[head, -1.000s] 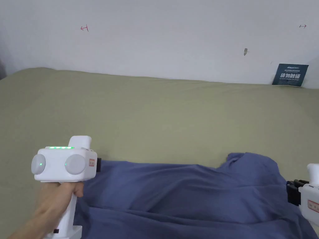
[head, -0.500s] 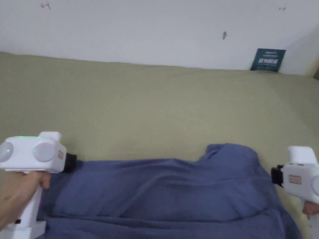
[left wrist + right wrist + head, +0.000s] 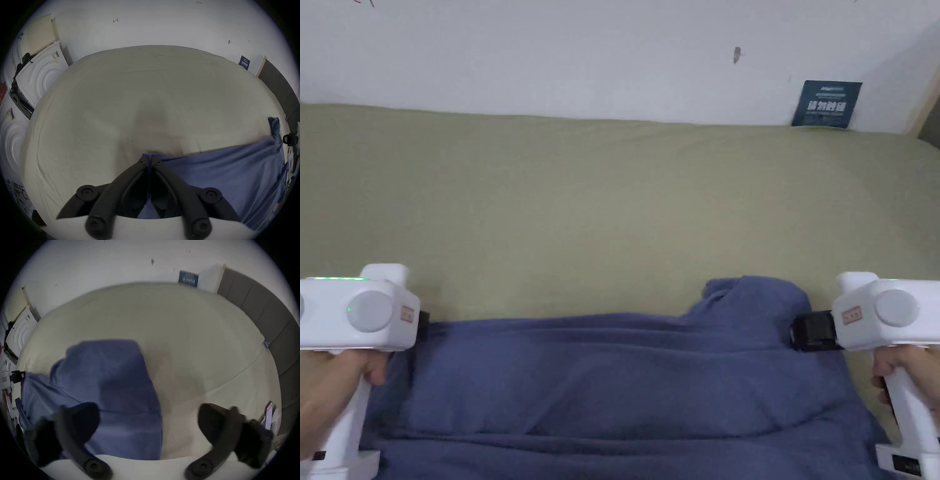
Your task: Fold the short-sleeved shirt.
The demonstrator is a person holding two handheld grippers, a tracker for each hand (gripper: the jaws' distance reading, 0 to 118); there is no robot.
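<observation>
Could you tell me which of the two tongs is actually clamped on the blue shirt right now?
The left tongs: their jaws are closed together on the corner of the blue shirt. The right tongs are spread wide, gripping nothing.

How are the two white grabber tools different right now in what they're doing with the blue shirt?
The left gripper has its jaws closed, pinching the blue shirt at its corner; the right gripper has its jaws spread wide and grips nothing. The left gripper sits at the shirt's left edge, the right gripper beside its right edge. Both are white, hand-held, with black jaws, above the green bed.
</observation>
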